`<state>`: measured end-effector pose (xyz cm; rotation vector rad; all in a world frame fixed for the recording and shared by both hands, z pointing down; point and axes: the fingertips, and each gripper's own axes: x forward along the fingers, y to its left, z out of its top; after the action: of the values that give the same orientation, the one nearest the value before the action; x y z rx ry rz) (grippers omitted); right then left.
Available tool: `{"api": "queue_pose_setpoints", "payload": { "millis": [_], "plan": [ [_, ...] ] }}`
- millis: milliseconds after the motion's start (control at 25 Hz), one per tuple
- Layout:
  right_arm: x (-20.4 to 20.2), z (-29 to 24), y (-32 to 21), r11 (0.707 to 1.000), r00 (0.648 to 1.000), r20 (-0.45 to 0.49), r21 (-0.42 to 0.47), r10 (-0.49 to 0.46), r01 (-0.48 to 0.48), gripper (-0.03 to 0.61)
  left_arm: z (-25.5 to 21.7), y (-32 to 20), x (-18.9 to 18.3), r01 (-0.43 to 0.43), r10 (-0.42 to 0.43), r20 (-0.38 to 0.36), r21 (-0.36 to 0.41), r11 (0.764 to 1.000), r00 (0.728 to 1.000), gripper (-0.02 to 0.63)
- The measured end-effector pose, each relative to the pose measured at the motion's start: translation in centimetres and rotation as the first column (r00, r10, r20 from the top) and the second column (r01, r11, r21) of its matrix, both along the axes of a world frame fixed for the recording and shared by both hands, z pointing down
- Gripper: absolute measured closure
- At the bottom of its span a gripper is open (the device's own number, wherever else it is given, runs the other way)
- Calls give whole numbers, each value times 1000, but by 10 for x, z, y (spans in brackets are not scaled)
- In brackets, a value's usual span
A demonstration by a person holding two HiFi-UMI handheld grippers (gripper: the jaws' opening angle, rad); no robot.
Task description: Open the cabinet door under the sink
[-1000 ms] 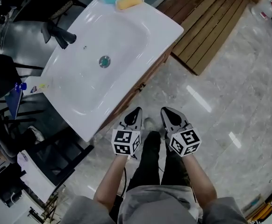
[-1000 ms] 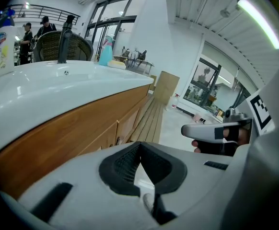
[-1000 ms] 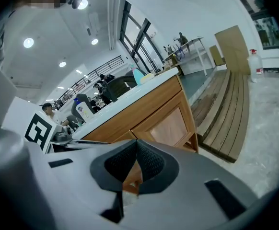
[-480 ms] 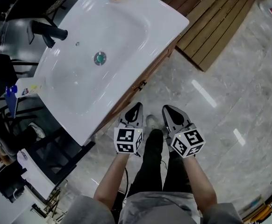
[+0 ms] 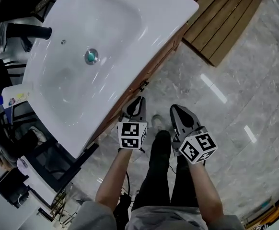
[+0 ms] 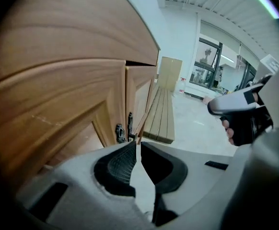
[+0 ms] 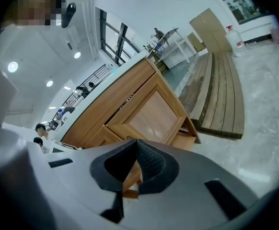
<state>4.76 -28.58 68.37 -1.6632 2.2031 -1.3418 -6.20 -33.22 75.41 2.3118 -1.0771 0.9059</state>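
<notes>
While both claws hover low in front of the vanity, neither has hold of anything. The left claw (image 6: pixel 138 145) has its jaws all but closed, with only a sliver between the tips. The right claw (image 7: pixel 136 145) has its jaws closed tip to tip on nothing. In the head view the person's legs (image 5: pixel 159 171) stand just behind the two claws and close to the cabinet front.

Just beyond the left claw's tips, two small dark metal pulls (image 6: pixel 121 131) sit side by side at the seam where the two cabinet doors (image 6: pixel 77 123) meet, under the white sink (image 5: pixel 106 37). The doors appear shut, though the far one's lower corner is hard to read.

The nearest risk is the left claw's narrow gap. If it goes in as it is, the tips will likely butt against a pull or scrape the wood instead of closing round it. The pulls are small and set close together, so the claw could catch the wrong one or slip off a shallow bite. The legs and the right claw stand where a door would probably swing, and it could knock them. The sink rim overhangs the cabinet and hides most of its front from above, so the aim depends on the left gripper view. Farther off, slatted wooden boards (image 5: pixel 226 18) lie on the floor by the far door and might block it.
</notes>
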Motion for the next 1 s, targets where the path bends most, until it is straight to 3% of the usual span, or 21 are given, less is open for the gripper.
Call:
{"api": "queue_pose_setpoints", "payload": {
  "millis": [200,640,1000],
  "plan": [
    [10,20,5,999,999,22,-27,31,-31,569,21,-7,-1,4,-5,41,22,1000,999,540],
    [17,41,16,999,999,32,-48,14,-12,569,41,-20,2,93,-113,155,134,987,981,538],
    [28,55,23,998,999,45,-59,15,-12,569,40,-24,-2,189,-217,152,179,966,964,558]
  ]
}}
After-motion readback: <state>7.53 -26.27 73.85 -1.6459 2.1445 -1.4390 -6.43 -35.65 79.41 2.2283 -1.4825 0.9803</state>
